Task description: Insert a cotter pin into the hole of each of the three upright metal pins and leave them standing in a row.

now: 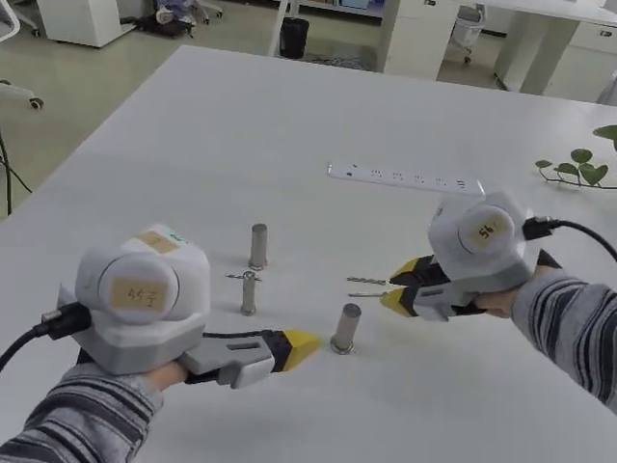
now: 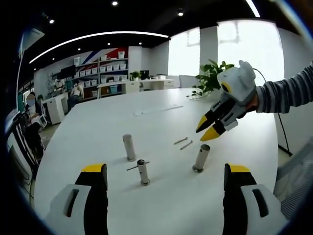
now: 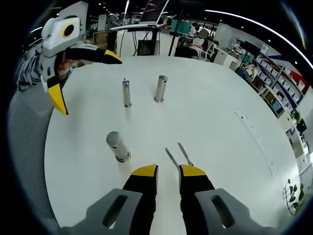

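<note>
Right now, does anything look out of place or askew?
No damage. The near pin, far pin and middle pin form a triangle, not a row. Just the middle pin holds a cotter pin; two loose cotter pins lie nearby.

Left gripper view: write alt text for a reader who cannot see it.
Three upright metal pins stand on a white table; the nearest has a cotter pin through it. Two loose cotter pins lie beyond, near the right gripper. The left gripper is open.

Table (image 1: 193, 145): three upright pins (image 1: 258, 246), two cotters (image 1: 366, 286), power strip (image 1: 405, 178)
</note>
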Demonstrator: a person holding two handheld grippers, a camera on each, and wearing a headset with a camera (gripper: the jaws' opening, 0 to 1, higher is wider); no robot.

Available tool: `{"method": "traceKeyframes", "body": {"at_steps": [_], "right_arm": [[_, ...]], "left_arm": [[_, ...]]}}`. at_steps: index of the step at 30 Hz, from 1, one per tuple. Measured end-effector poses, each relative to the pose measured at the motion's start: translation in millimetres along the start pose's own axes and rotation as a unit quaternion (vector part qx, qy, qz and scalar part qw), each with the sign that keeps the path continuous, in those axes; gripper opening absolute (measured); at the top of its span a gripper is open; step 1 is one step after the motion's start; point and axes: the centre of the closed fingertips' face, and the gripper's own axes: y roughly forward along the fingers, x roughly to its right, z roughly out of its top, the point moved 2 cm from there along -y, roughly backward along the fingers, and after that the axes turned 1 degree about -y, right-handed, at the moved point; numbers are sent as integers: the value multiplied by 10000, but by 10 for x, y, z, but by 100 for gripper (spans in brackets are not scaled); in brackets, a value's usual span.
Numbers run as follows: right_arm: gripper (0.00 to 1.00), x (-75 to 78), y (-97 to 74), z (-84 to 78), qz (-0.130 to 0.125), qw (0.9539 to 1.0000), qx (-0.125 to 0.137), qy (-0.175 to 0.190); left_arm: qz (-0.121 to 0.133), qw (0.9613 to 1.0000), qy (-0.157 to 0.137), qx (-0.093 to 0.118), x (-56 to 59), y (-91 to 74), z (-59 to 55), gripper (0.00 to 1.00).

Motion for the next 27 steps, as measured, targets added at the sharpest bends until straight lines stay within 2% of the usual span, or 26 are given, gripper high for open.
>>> {"method": "traceKeyframes", "body": {"at_steps": [3, 4, 7, 13, 15, 17, 23, 27], "right_arm": [[12, 49, 50, -33, 163, 9998, -140, -50], [12, 46, 69, -49, 287, 9994, -202, -62], [12, 71, 112, -61, 406, 9989, -248, -14], [12, 68, 201, -120, 673, 9960, -511, -300], [10, 39, 227, -142, 816, 9936, -617, -483], [9, 50, 259, -163, 831, 9915, -735, -673], [8, 66, 292, -134, 919, 9902, -751, -736], [7, 53, 315, -141, 1080, 9878, -814, -768]], "left_arm": [[-36, 10000, 46, 30, 24, 0, 18, 99], [-39, 10000, 56, 14, 23, 2, 13, 99], [-51, 10000, 40, -7, 19, 13, -3, 99], [-79, 9999, 34, -70, 26, 37, -30, 98], [-87, 9999, 42, -92, 28, 47, -40, 98], [-82, 9999, 62, -121, 24, 49, -47, 98], [-75, 9999, 54, -128, 13, 46, -52, 97], [-92, 9998, 68, -161, 17, 52, -69, 97]]}}
